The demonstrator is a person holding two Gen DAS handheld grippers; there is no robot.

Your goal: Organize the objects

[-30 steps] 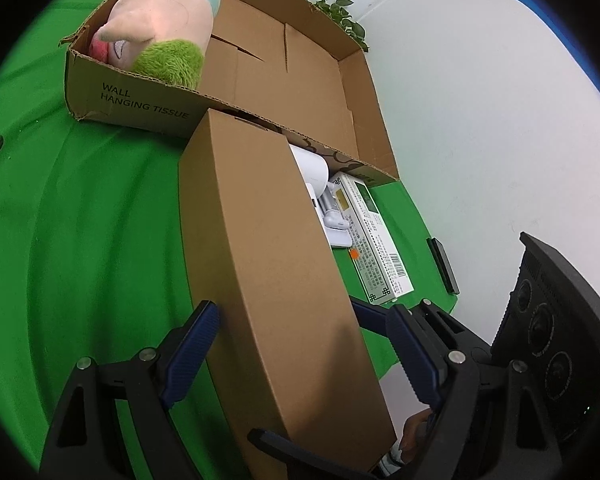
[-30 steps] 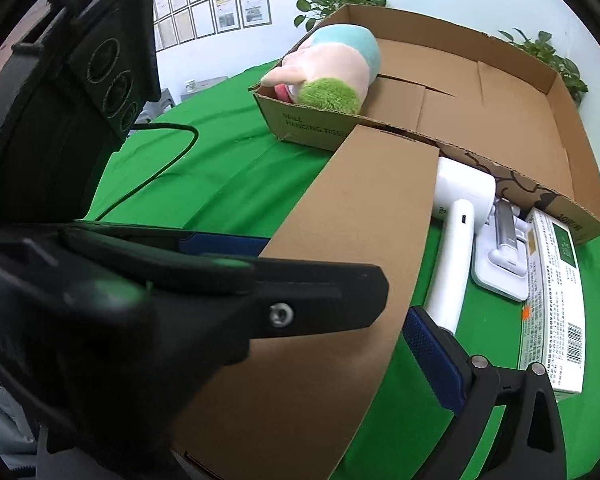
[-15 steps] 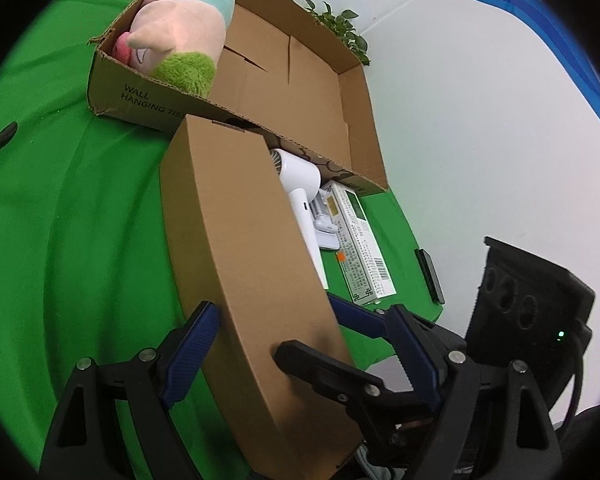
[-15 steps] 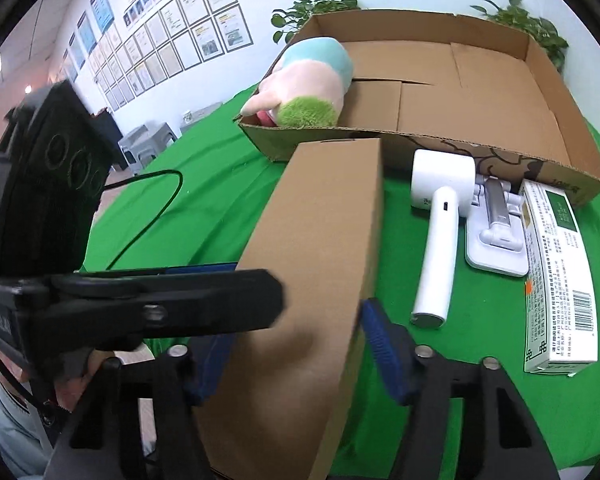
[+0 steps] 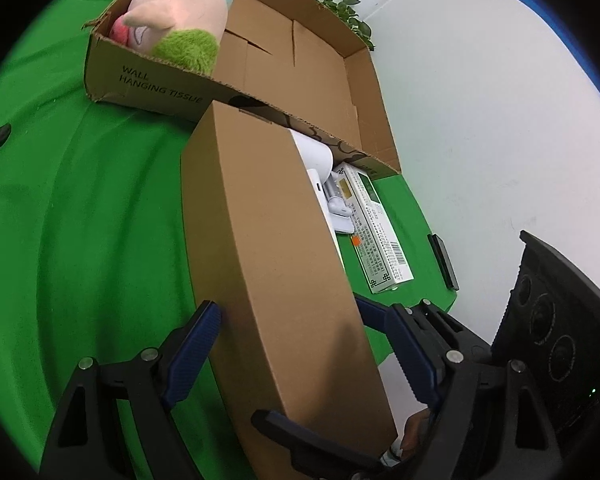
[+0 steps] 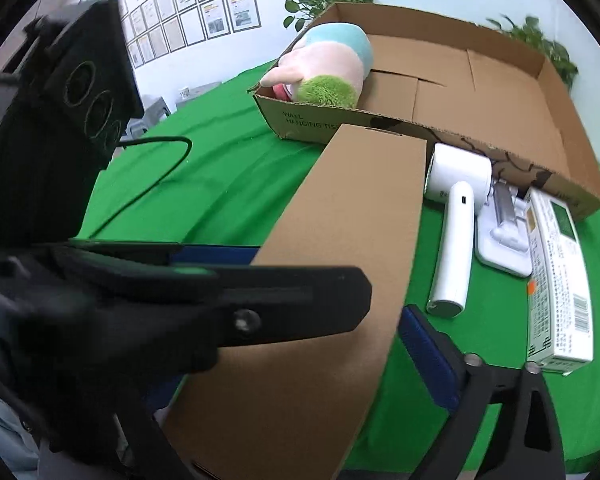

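A long plain brown cardboard box (image 5: 268,248) lies on the green cloth, also in the right wrist view (image 6: 340,264). My left gripper (image 5: 300,344) straddles its near end with wide jaws; whether the pads grip it is unclear. My right gripper (image 6: 332,344) straddles the same end from the other side, its blue pad (image 6: 428,356) near the box's edge. Behind stands a large open cardboard tray (image 6: 480,80) holding a plush toy (image 6: 328,68). A white hair dryer (image 6: 456,224), a white holder (image 6: 504,236) and a green-white carton (image 6: 556,280) lie right of the box.
A black cable (image 6: 156,176) runs over the cloth at left. A black flat device (image 5: 444,256) lies near the table's right edge. Plants (image 6: 324,0) stand behind the tray. A white wall is to the right.
Both grippers have stayed around the brown box's near end. The views have swayed, with the box's far end near the tray throughout.
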